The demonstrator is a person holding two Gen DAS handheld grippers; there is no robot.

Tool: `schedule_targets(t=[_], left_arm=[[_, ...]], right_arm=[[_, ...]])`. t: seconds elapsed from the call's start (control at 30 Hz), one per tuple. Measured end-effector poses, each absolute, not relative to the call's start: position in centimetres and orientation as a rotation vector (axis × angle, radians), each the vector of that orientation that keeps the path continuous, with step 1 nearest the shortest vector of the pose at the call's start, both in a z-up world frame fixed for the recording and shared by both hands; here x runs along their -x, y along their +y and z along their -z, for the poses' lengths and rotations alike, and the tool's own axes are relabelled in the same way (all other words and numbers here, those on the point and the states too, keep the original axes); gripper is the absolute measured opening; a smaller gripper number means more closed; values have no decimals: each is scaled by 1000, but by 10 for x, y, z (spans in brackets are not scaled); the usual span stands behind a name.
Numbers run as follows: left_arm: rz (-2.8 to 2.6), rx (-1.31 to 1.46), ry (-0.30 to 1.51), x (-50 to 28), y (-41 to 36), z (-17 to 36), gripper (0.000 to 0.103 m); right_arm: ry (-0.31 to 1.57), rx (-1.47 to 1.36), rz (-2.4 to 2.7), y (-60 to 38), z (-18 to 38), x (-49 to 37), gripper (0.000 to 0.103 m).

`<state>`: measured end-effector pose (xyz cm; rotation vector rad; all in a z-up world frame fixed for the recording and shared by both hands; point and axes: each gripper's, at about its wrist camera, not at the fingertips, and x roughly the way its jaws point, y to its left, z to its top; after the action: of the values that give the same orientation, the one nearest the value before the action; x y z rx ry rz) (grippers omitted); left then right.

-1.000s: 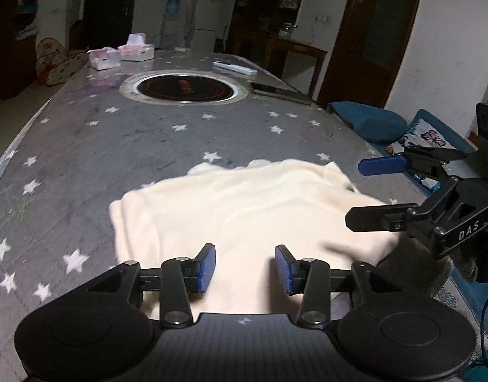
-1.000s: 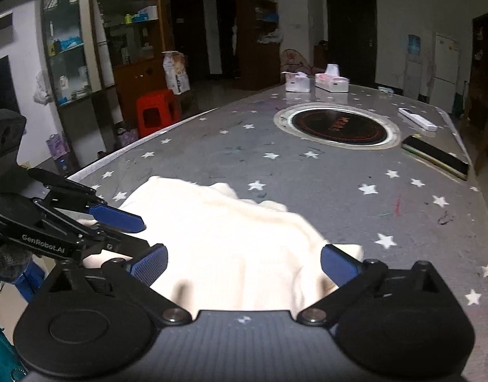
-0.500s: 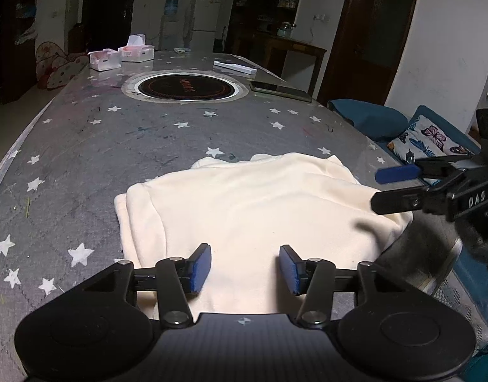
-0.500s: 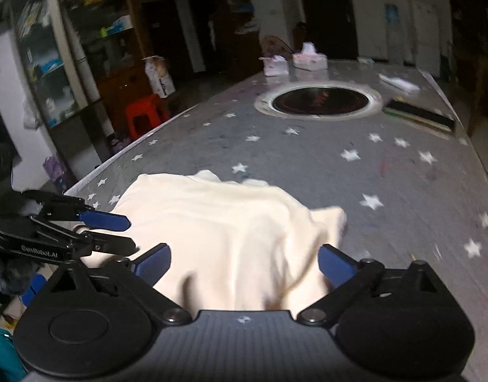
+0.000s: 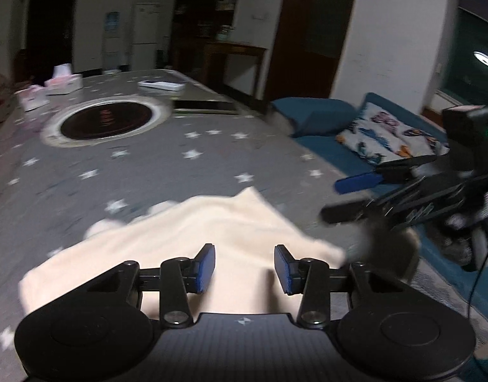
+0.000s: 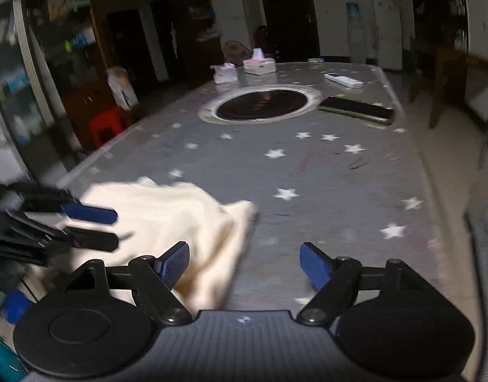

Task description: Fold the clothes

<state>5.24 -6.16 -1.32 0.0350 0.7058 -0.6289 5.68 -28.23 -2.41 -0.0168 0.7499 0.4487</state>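
A cream garment [image 5: 212, 232] lies folded on the grey star-print tablecloth [image 5: 180, 165], near the table's front edge. My left gripper [image 5: 244, 269] hovers low over its near part, jaws closing; cloth shows in the gap but the blue pads do not press it. In the right wrist view the garment [image 6: 167, 213] sits lower left. My right gripper [image 6: 245, 262] is wide but closing, its left pad over the garment's right edge, its right pad over bare cloth. Each gripper shows in the other's view: the right gripper [image 5: 345, 197], the left gripper [image 6: 91, 226].
A round black hob [image 6: 263, 105] is set into the table's middle. Beyond it are tissue boxes [image 6: 260, 65], a white remote [image 6: 342, 79] and a flat black slab [image 6: 355, 108]. A blue sofa with a butterfly pillow [image 5: 387, 133] runs along the right; a red stool [image 6: 108, 124] stands left.
Both views are now blurred. The right gripper slid to the right, so the garment sits lower left in its view, and its jaws narrowed. The left view swung toward the sofa.
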Motion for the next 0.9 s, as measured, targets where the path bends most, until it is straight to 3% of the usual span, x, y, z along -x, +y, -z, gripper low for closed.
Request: schedule_targets(t=[0.47, 0.5, 0.57, 0.7, 0.77, 0.9], left_arm=[[650, 76, 869, -80, -83, 26, 44], [653, 85, 878, -82, -81, 28, 42], [660, 103, 894, -84, -79, 31, 23], [674, 144, 894, -85, -75, 33, 14], [688, 192, 865, -83, -69, 32, 13], [692, 309, 818, -79, -51, 34, 12]], right_arm=[[685, 187, -587, -255, 44, -45, 79], [679, 196, -590, -255, 45, -44, 79], [674, 208, -594, -254, 46, -42, 79], [652, 215, -590, -256, 44, -40, 79], [647, 178, -591, -260, 40, -43, 74], [676, 54, -634, -269, 35, -49, 53]])
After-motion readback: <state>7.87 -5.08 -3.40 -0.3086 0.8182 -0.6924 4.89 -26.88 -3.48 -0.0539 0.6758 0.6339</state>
